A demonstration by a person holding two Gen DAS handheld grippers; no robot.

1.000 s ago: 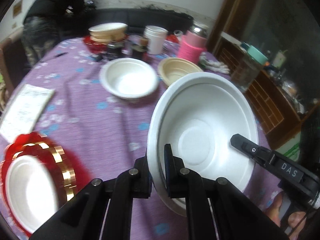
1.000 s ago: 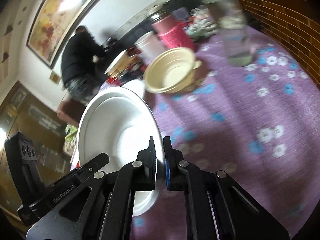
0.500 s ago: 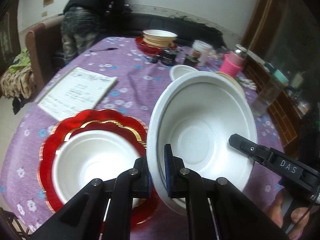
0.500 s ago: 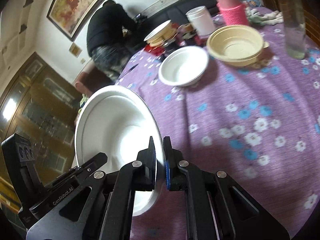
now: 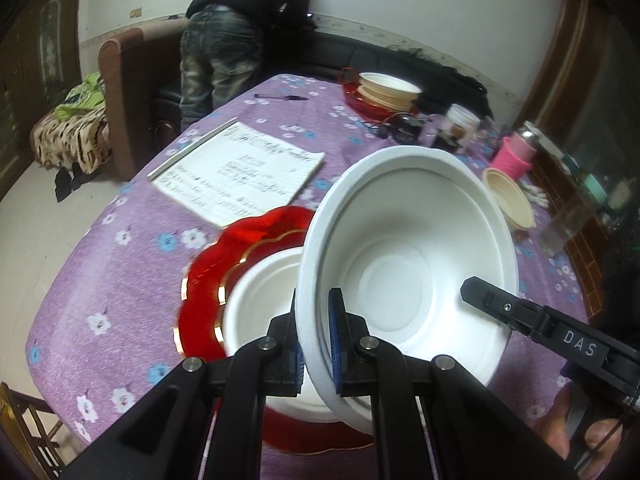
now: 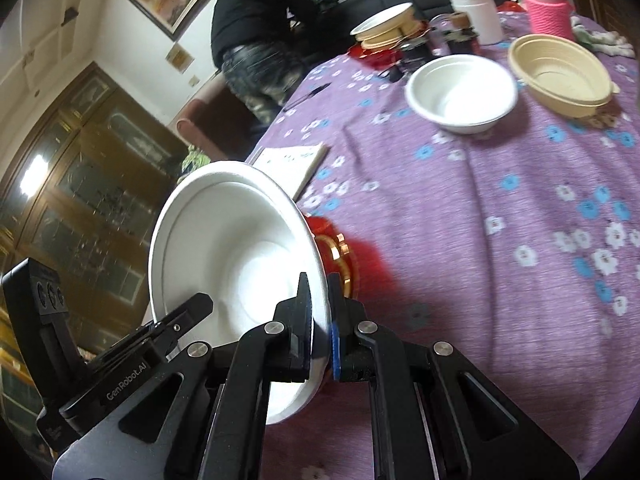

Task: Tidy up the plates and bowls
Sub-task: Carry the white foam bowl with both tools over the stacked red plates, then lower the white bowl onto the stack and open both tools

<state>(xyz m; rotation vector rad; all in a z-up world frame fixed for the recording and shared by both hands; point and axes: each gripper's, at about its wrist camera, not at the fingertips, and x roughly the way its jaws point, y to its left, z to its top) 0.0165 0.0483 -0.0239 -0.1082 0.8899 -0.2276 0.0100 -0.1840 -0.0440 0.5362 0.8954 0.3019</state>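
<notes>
A white foam bowl (image 5: 404, 272) is held tilted between both grippers. My left gripper (image 5: 316, 316) is shut on its left rim. My right gripper (image 6: 320, 304) is shut on its right rim, and the bowl (image 6: 232, 264) fills the left of the right wrist view. Just below it a second white bowl (image 5: 260, 300) sits on a red plate with gold trim (image 5: 224, 264), near the table's front edge. The red plate (image 6: 336, 248) peeks from behind the held bowl. Another white bowl (image 6: 460, 96) and a beige bowl (image 6: 560, 72) stand farther back.
The round table has a purple flowered cloth (image 6: 480, 240). A notepad (image 5: 240, 168) lies beyond the red plate. At the back are stacked beige bowls on a red plate (image 5: 384, 88), a white cup (image 6: 476, 12) and a pink-sleeved flask (image 6: 548, 8). A person in black (image 5: 240, 28) bends over behind the table.
Both grippers have carried the held bowl leftward and toward the table's front edge. It now hangs right over the bowl on the red plate. The grip is unchanged.
</notes>
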